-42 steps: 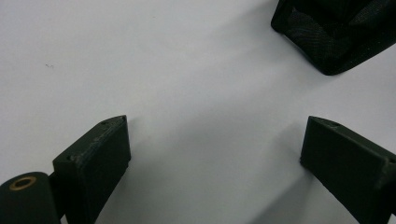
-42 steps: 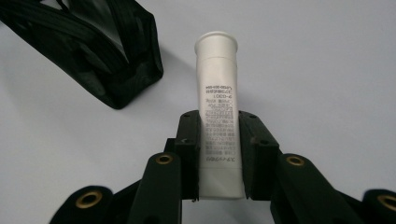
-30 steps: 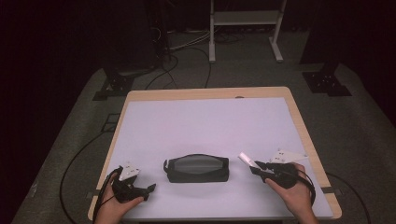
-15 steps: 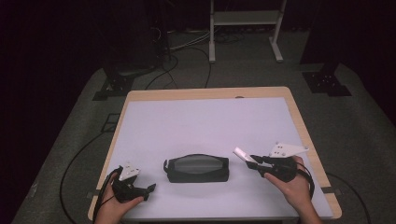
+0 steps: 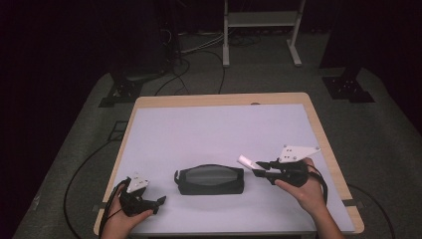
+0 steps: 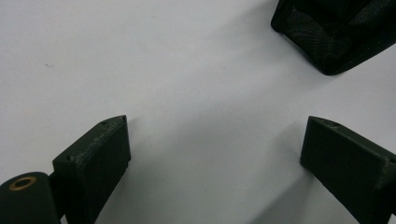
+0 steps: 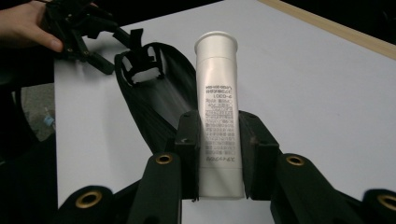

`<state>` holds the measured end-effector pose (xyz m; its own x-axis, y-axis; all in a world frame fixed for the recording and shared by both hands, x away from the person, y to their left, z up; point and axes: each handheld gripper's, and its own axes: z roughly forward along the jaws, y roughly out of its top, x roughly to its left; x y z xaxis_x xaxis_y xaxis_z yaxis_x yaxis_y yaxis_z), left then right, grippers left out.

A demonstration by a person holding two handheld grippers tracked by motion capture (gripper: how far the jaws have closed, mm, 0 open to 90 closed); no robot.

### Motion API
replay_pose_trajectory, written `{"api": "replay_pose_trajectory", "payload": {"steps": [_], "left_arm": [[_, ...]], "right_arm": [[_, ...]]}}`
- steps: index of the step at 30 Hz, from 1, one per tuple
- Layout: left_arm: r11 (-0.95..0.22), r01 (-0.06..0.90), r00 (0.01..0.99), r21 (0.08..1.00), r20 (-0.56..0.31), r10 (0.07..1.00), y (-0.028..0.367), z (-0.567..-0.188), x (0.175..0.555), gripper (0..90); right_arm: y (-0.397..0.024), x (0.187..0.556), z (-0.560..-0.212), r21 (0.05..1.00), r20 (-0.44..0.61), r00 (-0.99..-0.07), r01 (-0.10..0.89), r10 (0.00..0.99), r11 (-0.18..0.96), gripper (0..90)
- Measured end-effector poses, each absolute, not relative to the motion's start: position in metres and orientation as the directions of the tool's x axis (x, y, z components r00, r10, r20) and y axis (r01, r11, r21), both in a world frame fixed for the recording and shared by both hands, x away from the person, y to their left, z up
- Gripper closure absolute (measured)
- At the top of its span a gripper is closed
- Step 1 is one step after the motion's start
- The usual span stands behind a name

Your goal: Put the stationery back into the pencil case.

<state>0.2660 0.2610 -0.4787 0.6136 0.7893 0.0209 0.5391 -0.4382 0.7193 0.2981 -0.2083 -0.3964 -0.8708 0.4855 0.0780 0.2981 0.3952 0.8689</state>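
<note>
1. The table [image 5: 219, 124], white on top with a wooden rim, carries everything here
2. A black pouch [image 5: 209, 179] lies flat near the table's front edge, between the two hands; its top looks open in the right gripper view
3. The right gripper [image 5: 260, 169], held just right of the pouch and above the table, points toward it with both jaws clamped on a white tube [image 7: 218, 112]
4. The left gripper [image 5: 158, 202] sits low at the front left corner, its jaws spread wide with only bare table between them, the pouch's corner [image 6: 336, 32] just ahead
5. The white tube sticks out past the jaws, its capped end toward the pouch
</note>
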Motion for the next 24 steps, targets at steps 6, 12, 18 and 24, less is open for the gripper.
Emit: {"api": "replay_pose_trajectory", "payload": {"steps": [6, 12, 18, 24], "left_arm": [[-0.438, 0.539, 0.614, 0.719, 0.021, 0.789, 0.261, -0.479, 0.266, 7.5], [-0.438, 0.539, 0.613, 0.719, 0.021, 0.790, 0.261, -0.479, 0.266, 7.5], [-0.436, 0.540, 0.612, 0.720, 0.019, 0.790, 0.261, -0.479, 0.266, 7.5], [-0.436, 0.540, 0.612, 0.720, 0.019, 0.790, 0.261, -0.479, 0.266, 7.5]], "right_arm": [[-0.201, 0.302, -0.393, 0.868, 0.075, -0.898, 0.274, 0.434, 0.415, 70.5], [-0.191, 0.307, -0.393, 0.861, 0.072, -0.916, 0.257, 0.395, 0.439, 70.4], [-0.179, 0.313, -0.394, 0.854, 0.066, -0.929, 0.241, 0.364, 0.462, 70.4], [-0.165, 0.318, -0.394, 0.852, 0.060, -0.941, 0.222, 0.333, 0.474, 70.4]]}}
